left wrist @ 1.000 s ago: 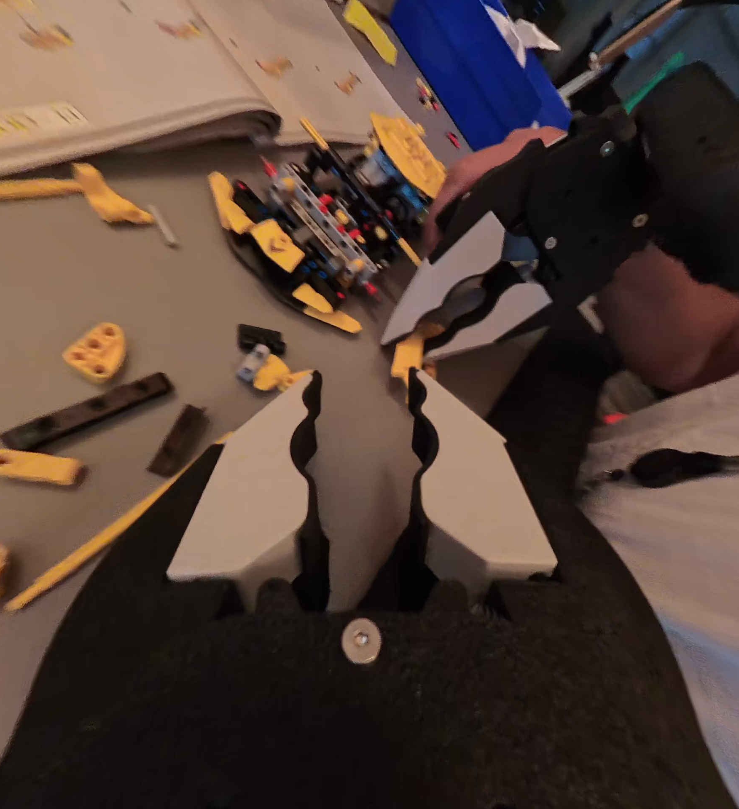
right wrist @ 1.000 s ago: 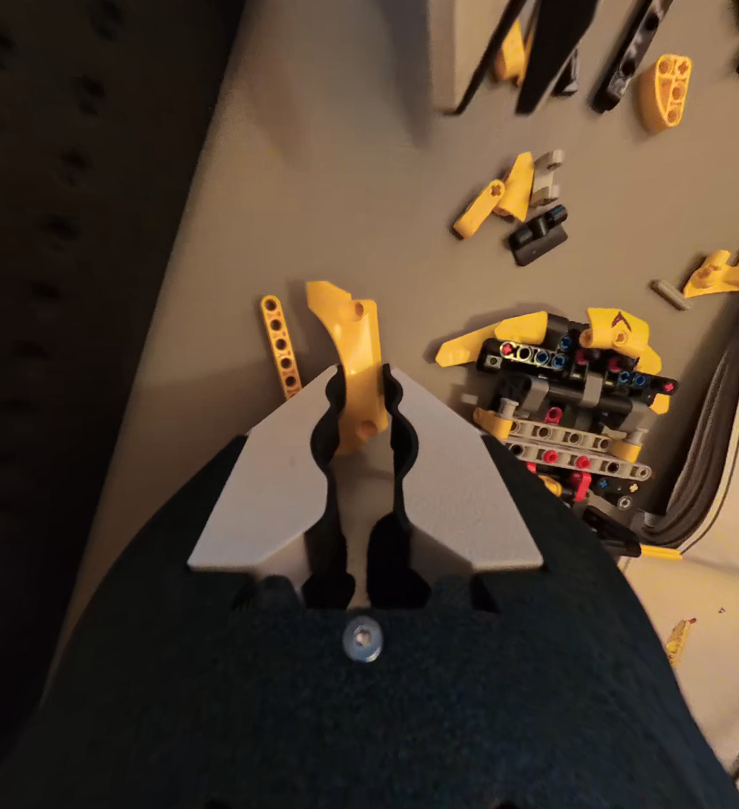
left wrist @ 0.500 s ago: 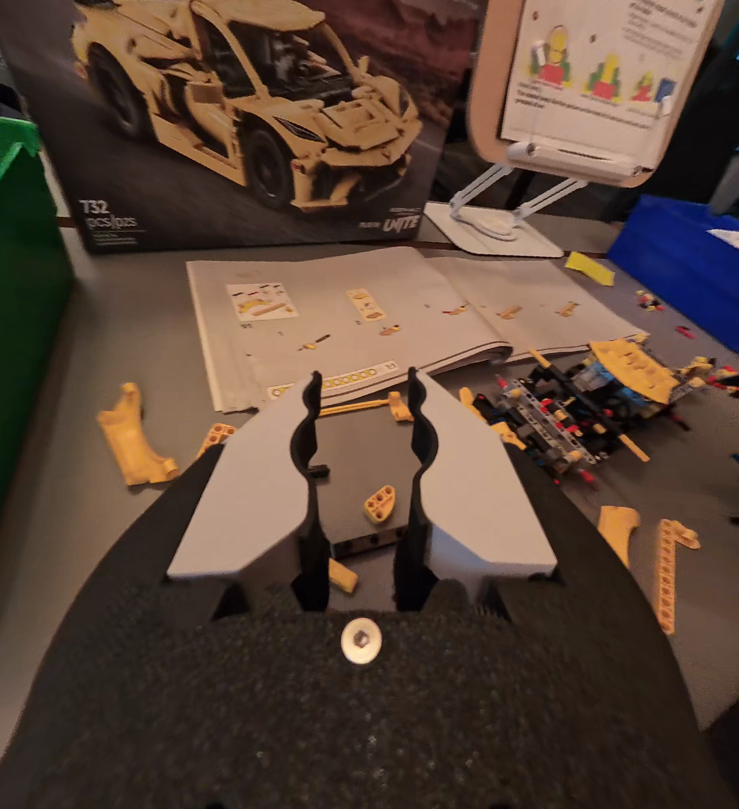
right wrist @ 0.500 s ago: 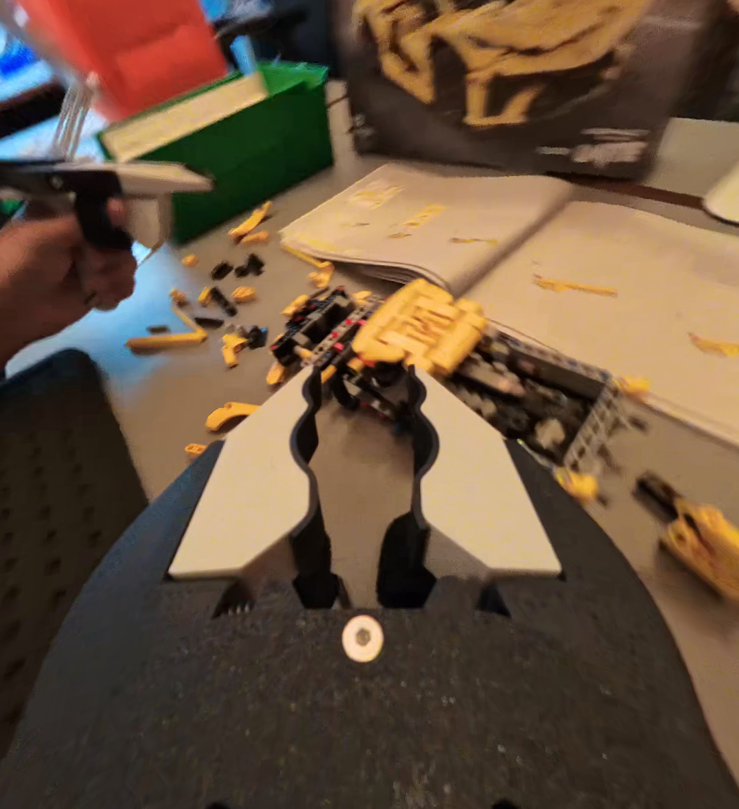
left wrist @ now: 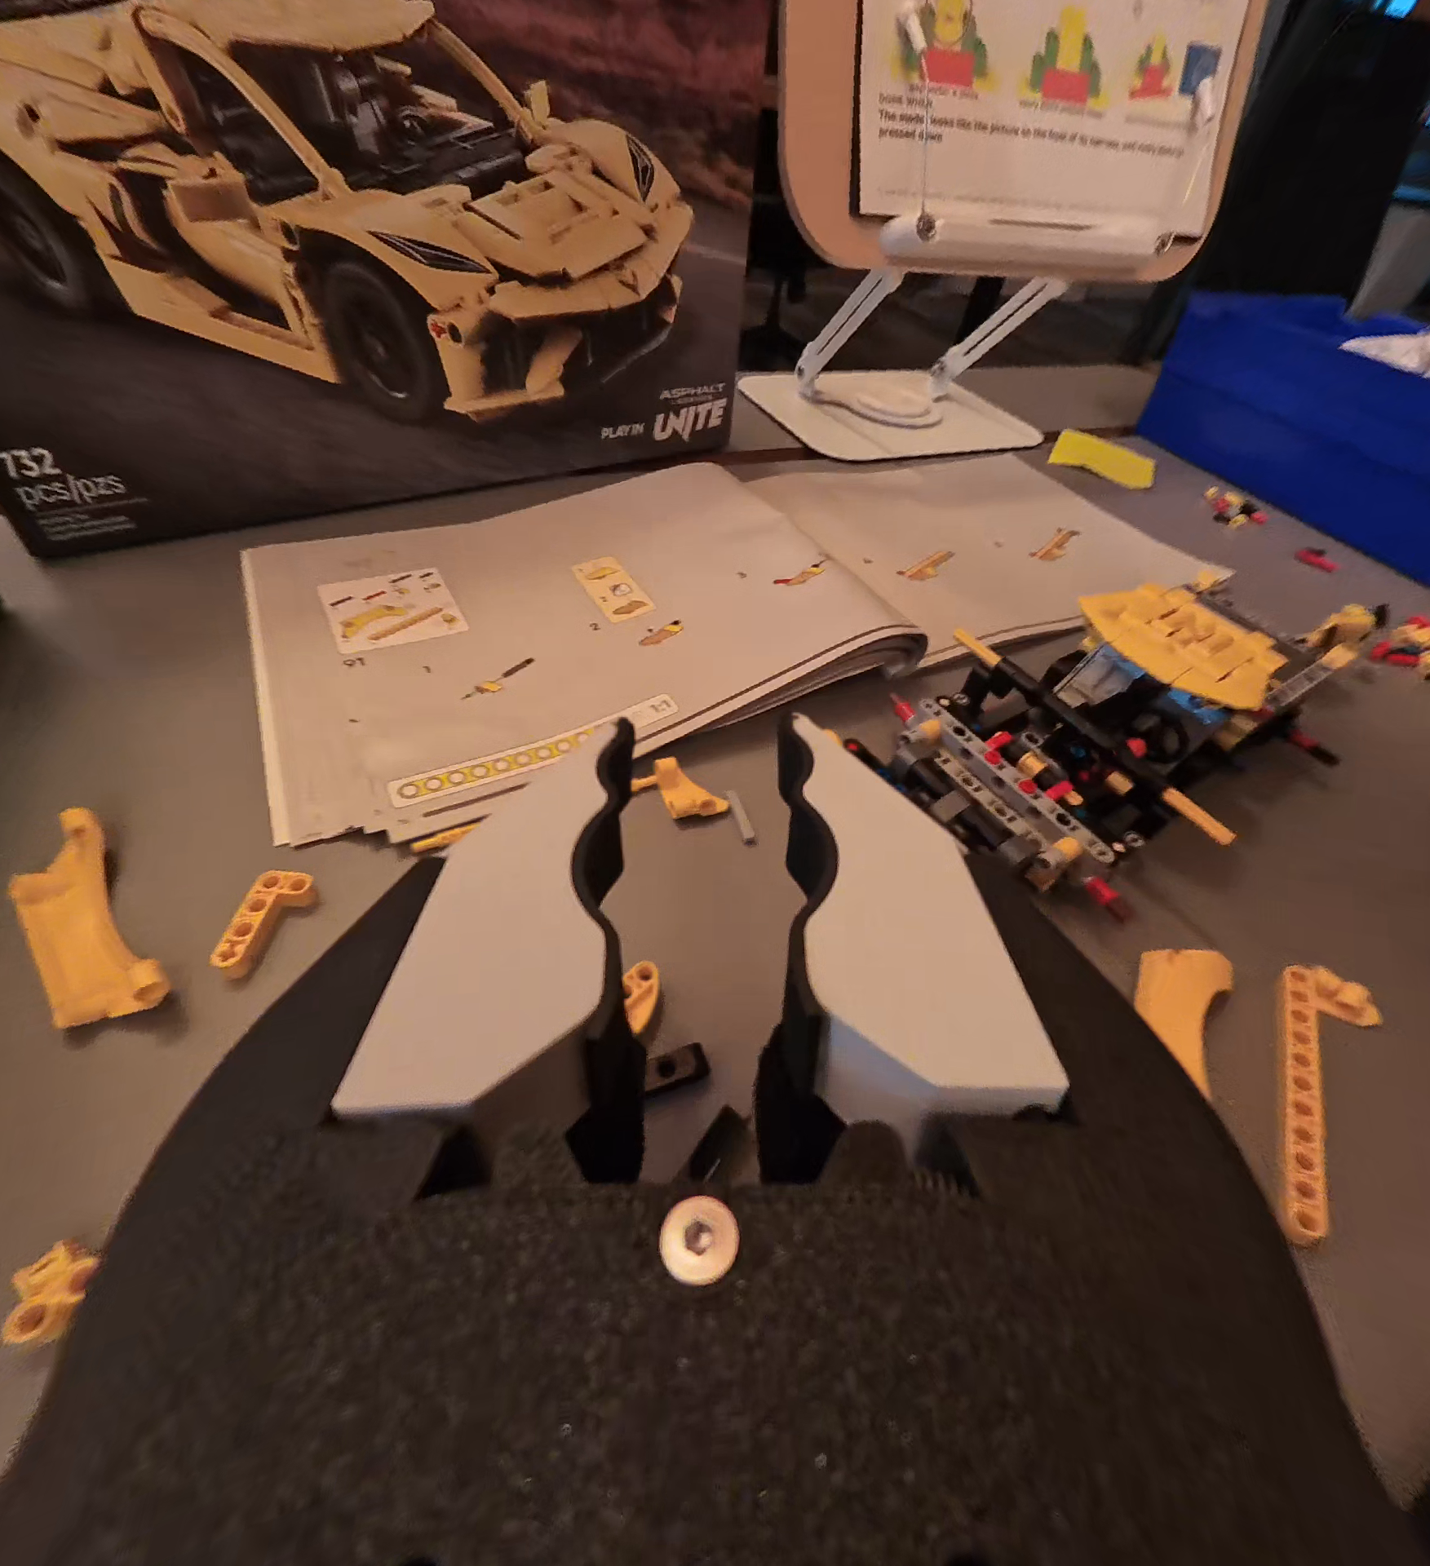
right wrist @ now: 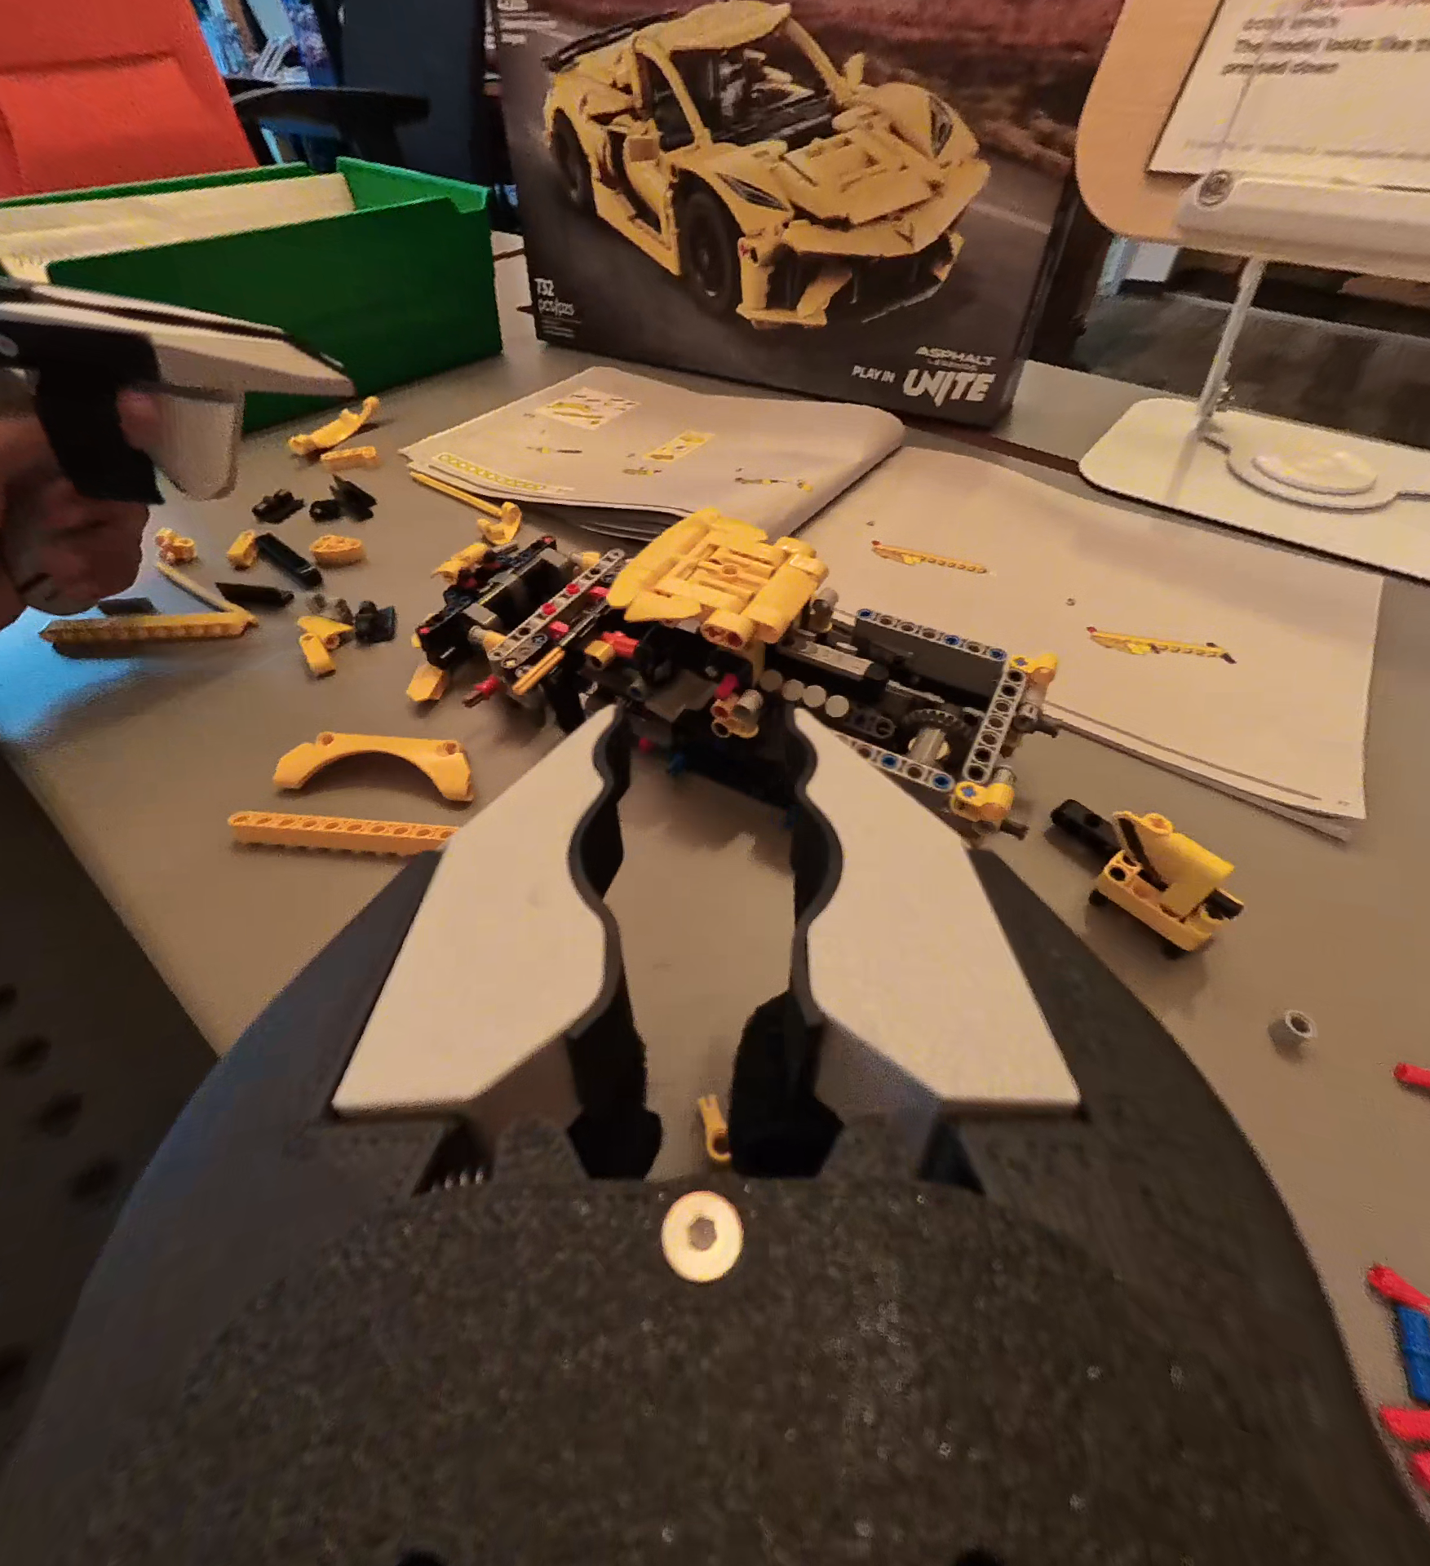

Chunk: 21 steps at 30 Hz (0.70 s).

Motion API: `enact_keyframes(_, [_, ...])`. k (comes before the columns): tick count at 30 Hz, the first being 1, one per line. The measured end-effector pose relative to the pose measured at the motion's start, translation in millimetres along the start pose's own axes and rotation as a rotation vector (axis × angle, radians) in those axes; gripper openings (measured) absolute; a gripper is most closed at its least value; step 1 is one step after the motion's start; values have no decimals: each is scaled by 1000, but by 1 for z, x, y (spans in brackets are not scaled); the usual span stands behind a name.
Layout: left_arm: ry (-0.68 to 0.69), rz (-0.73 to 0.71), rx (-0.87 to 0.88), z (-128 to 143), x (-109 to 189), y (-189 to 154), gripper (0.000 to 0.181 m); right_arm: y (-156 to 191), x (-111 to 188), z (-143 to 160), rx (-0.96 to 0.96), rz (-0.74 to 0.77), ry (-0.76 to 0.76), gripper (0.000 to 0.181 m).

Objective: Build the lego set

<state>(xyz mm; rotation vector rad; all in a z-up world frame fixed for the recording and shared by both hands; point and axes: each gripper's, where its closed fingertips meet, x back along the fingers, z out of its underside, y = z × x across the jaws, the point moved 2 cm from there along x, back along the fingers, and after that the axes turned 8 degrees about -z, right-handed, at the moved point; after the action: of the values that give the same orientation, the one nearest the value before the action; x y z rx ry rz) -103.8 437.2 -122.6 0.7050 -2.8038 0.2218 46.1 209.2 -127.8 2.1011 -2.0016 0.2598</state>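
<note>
Both grippers lifted from table, jaws spread empty, yellow arch [right wrist: 372, 760] released, half-built black-yellow chassis [right wrist: 720, 644] beyond

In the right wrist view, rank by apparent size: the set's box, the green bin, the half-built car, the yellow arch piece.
1. Box and green bin: too alike to rank
2. Half-built car
3. Yellow arch piece

Nearness flatters the car and arch.

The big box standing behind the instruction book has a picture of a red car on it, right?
Not quite. The box does stand behind the open instruction book, but the car pictured on it is yellow, not red. The right wrist view shows this clearly, and the left wrist view shows the same.
</note>
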Motion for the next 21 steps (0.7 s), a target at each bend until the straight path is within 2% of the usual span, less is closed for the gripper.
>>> enact_keyframes(4, [-20,-27,-57,-2,2,1,34,-6,5,-7,-25,6,-50,36])
enact_keyframes(7, [-12,-42,-84,0,2,1,34,-27,31,-14,-108,56,-141,35])
enact_keyframes(8, [-12,-39,-92,0,2,0,34,-36,43,-11,-121,69,-129,36])
enact_keyframes(9, [-12,-39,-99,1,2,-1,34,-43,53,-4,-109,68,-82,32])
enact_keyframes(11, [-9,-43,-114,2,1,-2,34,-42,67,17,-78,-49,89,28])
enact_keyframes(14, [1,-44,-128,3,-1,-4,34,-19,73,47,-33,-237,346,26])
enact_keyframes(15, [3,-42,-134,3,-1,-5,34,-13,69,57,-2,-254,424,28])
enact_keyframes(18, [6,-24,-155,4,-2,-10,34,2,54,75,119,-267,530,28])
enact_keyframes(21, [-9,1,-177,3,0,-16,34,-5,55,87,176,-225,615,30])
